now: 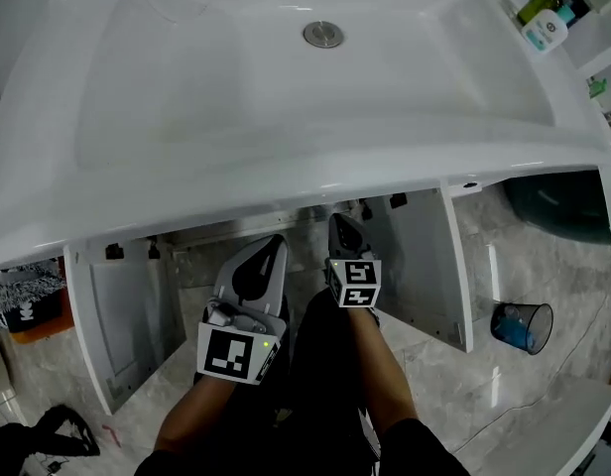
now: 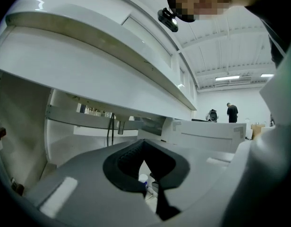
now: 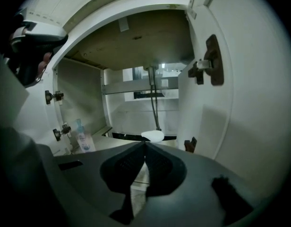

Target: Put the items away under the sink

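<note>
I look at the sink (image 1: 286, 137) from above. Both grippers are in front of the open cupboard (image 3: 84, 98) under it, side by side and close together, with their tips just below the front edge of the sink.

The left gripper (image 2: 144, 146) has its jaws closed tip to tip, with nothing pressed between them. Only a small white cap (image 2: 143, 178) shows through the slit behind the tips, too small for me to say what it belongs to. The right gripper (image 3: 145, 144) also has its jaws together, and they are empty. It points a little downward into the space under the sink, near the right door (image 1: 452, 266).

Two items are already under the sink. A clear bottle (image 3: 82, 137) with a blue top stands upright at the left side, just beside the cupboard wall. A white rounded thing (image 3: 152, 135) lies further back, under the middle of the sink, at the foot of the hoses (image 3: 153, 100) — I cannot tell what it is.

The left door (image 1: 112, 315) and the right door both stand open. On the floor to the right of the sink, past the right door, there is a blue mesh cup (image 1: 522, 326). At the far right corner of the sink some bottles (image 1: 540, 13) stand on a ledge.
</note>
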The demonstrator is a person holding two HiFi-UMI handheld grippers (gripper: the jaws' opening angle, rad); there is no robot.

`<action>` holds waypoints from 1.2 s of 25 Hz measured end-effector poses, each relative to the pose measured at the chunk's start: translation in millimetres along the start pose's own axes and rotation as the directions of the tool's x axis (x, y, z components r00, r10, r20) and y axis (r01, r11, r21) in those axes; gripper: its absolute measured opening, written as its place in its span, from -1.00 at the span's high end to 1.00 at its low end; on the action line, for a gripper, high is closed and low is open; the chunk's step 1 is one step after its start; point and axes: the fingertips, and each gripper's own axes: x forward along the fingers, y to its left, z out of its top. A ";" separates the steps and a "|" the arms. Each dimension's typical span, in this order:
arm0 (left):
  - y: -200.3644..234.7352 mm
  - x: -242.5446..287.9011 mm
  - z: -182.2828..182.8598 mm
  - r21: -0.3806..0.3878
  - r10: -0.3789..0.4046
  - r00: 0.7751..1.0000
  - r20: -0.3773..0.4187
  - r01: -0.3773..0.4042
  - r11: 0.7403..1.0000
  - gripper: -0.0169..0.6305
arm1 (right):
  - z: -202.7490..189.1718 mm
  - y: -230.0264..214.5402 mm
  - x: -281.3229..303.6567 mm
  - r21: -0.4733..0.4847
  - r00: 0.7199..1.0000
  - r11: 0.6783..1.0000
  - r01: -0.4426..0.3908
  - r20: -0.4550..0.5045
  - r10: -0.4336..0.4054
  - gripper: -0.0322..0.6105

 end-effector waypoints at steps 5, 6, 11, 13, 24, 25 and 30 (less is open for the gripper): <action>-9.9 3.8 25.4 -0.031 -0.022 0.999 -0.048 0.021 0.999 0.93 | 19.9 4.7 -19.0 0.040 0.997 0.999 0.009 -0.076 -0.006 0.85; -13.8 3.5 31.5 -0.030 -0.031 0.998 -0.053 0.029 0.999 0.93 | 25.1 5.6 -23.7 0.051 0.996 0.999 0.013 -0.089 -0.009 0.85; -31.5 -2.9 53.6 -0.090 -0.068 0.990 -0.127 0.056 0.994 0.93 | 51.4 15.3 -53.1 0.088 0.987 0.996 0.025 -0.162 -0.011 0.85; -39.4 -6.0 67.8 -0.103 -0.081 0.984 -0.158 0.065 0.993 0.93 | 66.2 20.5 -66.6 0.095 0.984 0.995 0.024 -0.180 -0.006 0.85; -80.9 -52.6 194.2 -0.188 -0.116 0.961 -0.251 0.069 0.980 0.93 | 154.9 50.8 -162.0 0.118 0.962 0.992 0.037 -0.272 -0.004 0.85; -83.6 -57.3 206.5 -0.189 -0.117 0.961 -0.252 0.070 0.980 0.93 | 164.1 53.5 -170.0 0.120 0.962 0.992 0.040 -0.274 -0.006 0.85; -92.3 -80.8 270.8 -0.181 -0.101 0.967 -0.233 0.059 0.982 0.93 | 215.2 68.0 -215.0 0.145 0.961 0.988 0.055 -0.275 -0.013 0.85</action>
